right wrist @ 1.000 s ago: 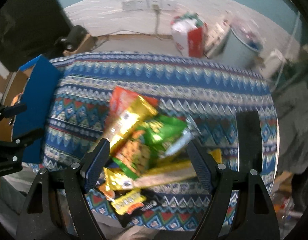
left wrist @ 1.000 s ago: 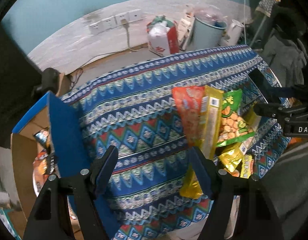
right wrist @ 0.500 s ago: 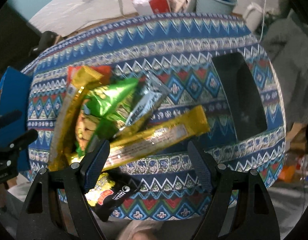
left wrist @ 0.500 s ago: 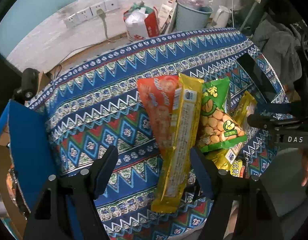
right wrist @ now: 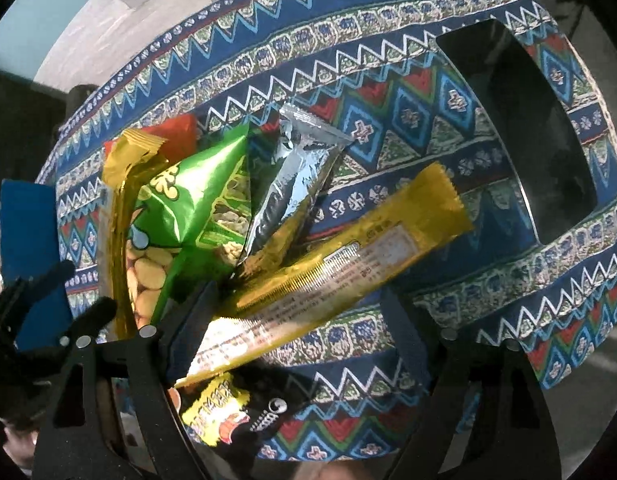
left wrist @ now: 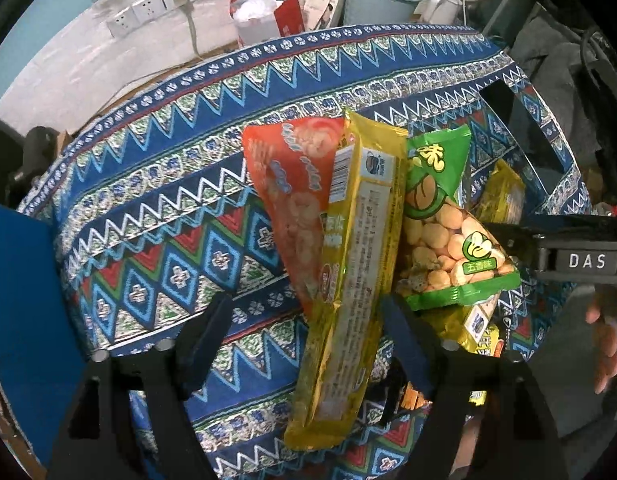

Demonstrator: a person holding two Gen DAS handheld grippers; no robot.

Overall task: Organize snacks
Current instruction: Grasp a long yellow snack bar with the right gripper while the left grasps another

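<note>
Snack pile crowds the near table edge; patterned cloth lies open to its left.

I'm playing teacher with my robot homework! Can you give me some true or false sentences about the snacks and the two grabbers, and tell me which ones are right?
1. The snacks lie on a patterned cloth. True.
2. The green bag shows round nuts through a clear window. True.
3. The left gripper squeezes the orange bag. False: its jaws are opening, and a long yellow pack lies between them, unpinched.
4. The right gripper holds nothing. True: its jaws are opening over another yellow bar.
5. The silver packet lies alone, far from the others. False: it touches the green bag.
</note>
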